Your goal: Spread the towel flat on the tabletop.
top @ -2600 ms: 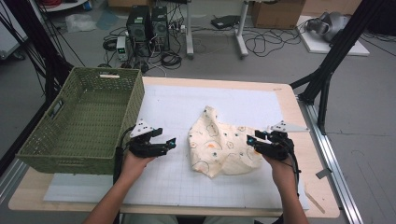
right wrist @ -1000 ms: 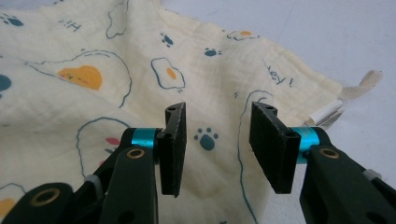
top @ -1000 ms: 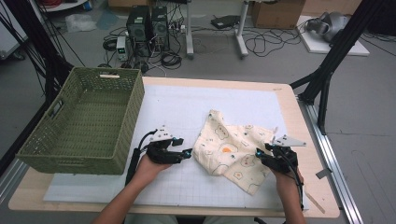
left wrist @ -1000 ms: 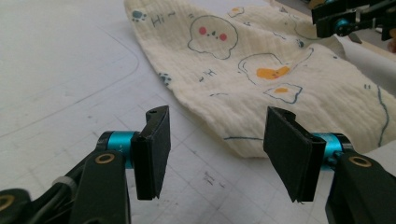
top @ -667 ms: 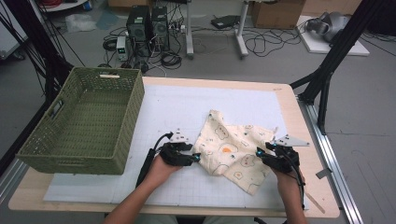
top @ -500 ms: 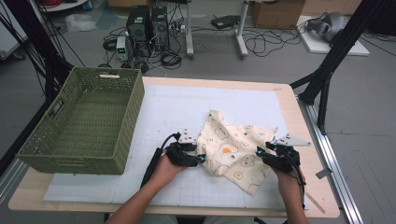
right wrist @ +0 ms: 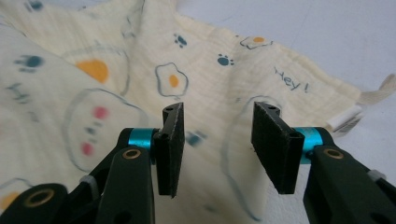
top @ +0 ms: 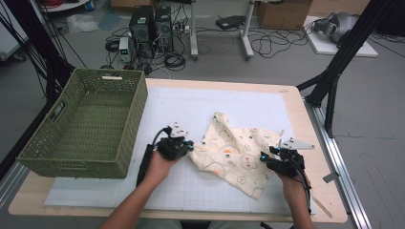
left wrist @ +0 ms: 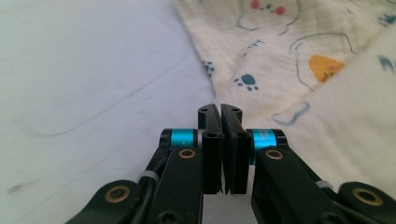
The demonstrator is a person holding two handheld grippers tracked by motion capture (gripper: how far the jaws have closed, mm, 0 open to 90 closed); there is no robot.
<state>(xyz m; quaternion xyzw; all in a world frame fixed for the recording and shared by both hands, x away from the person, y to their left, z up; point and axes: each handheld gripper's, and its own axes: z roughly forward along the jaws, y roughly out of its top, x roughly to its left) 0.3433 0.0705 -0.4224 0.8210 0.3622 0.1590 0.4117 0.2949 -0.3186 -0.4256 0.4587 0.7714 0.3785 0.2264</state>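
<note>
Covering the wooden table [top: 313,138], white mat [top: 181,102]; crumpled cotton cloth [top: 234,152]; woven basket [top: 86,121]. Left gripper [left wrist: 220,112] just clenched, nothing visibly between its pads; right gripper [right wrist: 217,123] released.

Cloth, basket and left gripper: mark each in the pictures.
cloth [top: 237,152], high view, printed middle.
basket [top: 132,112], high view, right wall.
left gripper [left wrist: 220,111], left gripper view, between the closed jaw tips.

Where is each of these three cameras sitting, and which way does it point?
High view: fixed above the person's side, looking forward and down on the table, wicker basket and printed cloth; both forearms enter from below.
Left gripper view: rides the left gripper, looking along its jaws, pressed together, toward the cloth's edge on the white mat.
Right gripper view: rides the right gripper, jaws apart over the cloth.
All three views share the cloth.
</note>
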